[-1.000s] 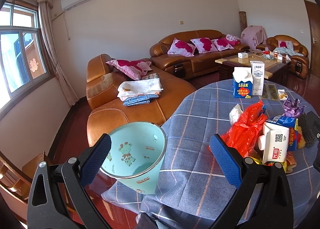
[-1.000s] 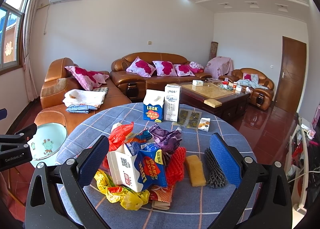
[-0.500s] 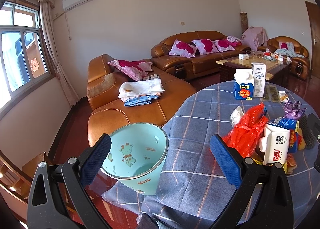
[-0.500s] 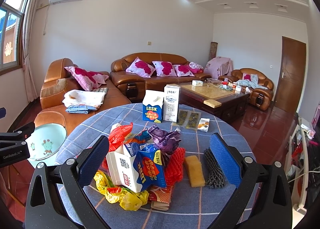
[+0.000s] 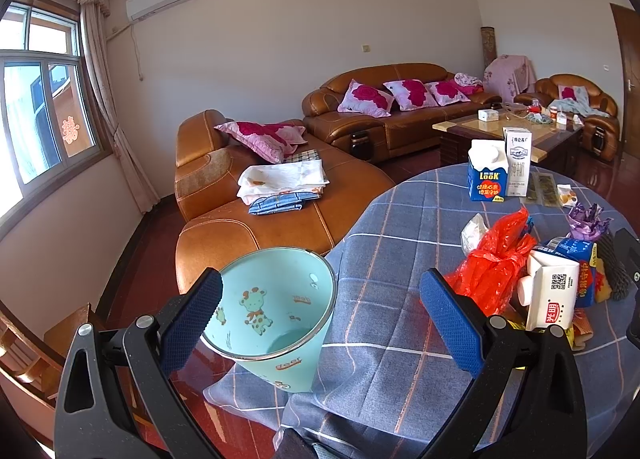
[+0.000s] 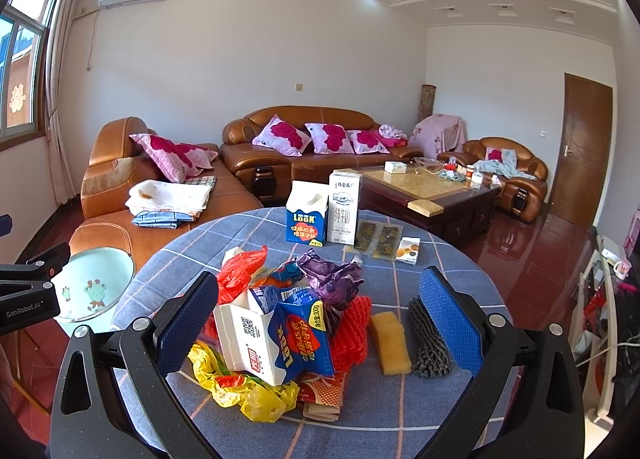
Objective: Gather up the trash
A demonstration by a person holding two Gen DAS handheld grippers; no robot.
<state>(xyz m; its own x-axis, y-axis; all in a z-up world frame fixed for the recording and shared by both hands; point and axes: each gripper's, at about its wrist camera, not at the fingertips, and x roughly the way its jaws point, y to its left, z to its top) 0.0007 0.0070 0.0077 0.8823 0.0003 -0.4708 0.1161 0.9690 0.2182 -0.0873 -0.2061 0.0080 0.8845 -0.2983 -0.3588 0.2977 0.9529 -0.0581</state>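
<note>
From my left wrist camera, the left gripper [image 5: 320, 319] is spread wide with nothing between its ribbed blue pads. The mint plastic bin [image 5: 276, 311], tapered and metal-rimmed with giraffe prints, stands on the floor just beside the round table's checked blue cloth [image 5: 400, 259].

From my right wrist camera, the right gripper [image 6: 320, 319] is equally wide and holds nothing. Ahead on the cloth lies the trash pile [image 6: 288, 323]: a flattened white-and-blue carton [image 6: 260, 343], crinkled yellow bag [image 6: 244, 391], red foam netting [image 6: 354, 335], crumpled purple foil [image 6: 332, 279]. A yellow sponge [image 6: 390, 343] and black mesh [image 6: 428, 343] lie alongside.
</note>
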